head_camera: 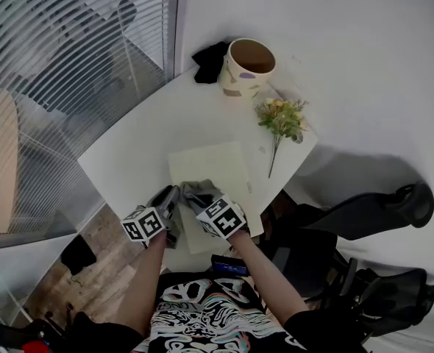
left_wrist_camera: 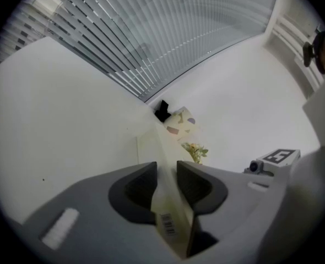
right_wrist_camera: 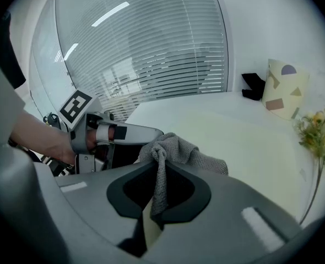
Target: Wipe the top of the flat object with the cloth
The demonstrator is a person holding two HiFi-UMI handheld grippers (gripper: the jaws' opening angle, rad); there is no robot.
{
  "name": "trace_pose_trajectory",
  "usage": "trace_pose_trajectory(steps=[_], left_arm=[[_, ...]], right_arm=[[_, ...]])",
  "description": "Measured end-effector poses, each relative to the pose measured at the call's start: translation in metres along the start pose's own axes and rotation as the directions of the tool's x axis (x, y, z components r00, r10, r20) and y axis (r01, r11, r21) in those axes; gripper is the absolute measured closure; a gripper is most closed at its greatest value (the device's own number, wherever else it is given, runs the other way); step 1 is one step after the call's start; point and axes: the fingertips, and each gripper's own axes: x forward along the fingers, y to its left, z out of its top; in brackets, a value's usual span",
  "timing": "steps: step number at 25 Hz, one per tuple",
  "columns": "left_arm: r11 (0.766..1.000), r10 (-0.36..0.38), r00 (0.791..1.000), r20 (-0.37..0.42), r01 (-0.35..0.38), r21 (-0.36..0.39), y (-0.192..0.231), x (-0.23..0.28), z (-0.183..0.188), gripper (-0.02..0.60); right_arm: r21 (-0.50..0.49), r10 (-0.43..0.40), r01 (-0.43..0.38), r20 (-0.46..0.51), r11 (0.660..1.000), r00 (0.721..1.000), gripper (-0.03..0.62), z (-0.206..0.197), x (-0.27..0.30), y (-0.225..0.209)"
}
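Left claw tight on half-hidden board, right claw tight on bunched cloth.

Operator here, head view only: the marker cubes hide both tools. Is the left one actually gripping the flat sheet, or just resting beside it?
Observer: Gripping it. In the left gripper view, the left gripper is shut on an edge of the flat object.
Operator: And the right one, does it have the cloth?
Observer: Yes. The right gripper is shut on the grey cloth, a strand pinched between its fingers.
Operator: Any mark at the left grip?
Observer: A barcode label on the flat object, deep between the fingers.
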Motion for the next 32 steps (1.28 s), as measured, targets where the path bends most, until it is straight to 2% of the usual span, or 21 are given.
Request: trace_pose_trajectory(steps=[32], left_arm=[[1.000,0.001,1.000,-0.003,-0.001,-0.013,0.002,0.001,-0.001,0.414]], right_arm=[[-0.001,-0.063,0.063,0.032,0.998,0.998,0.580,0.041,0.023,-0.035]])
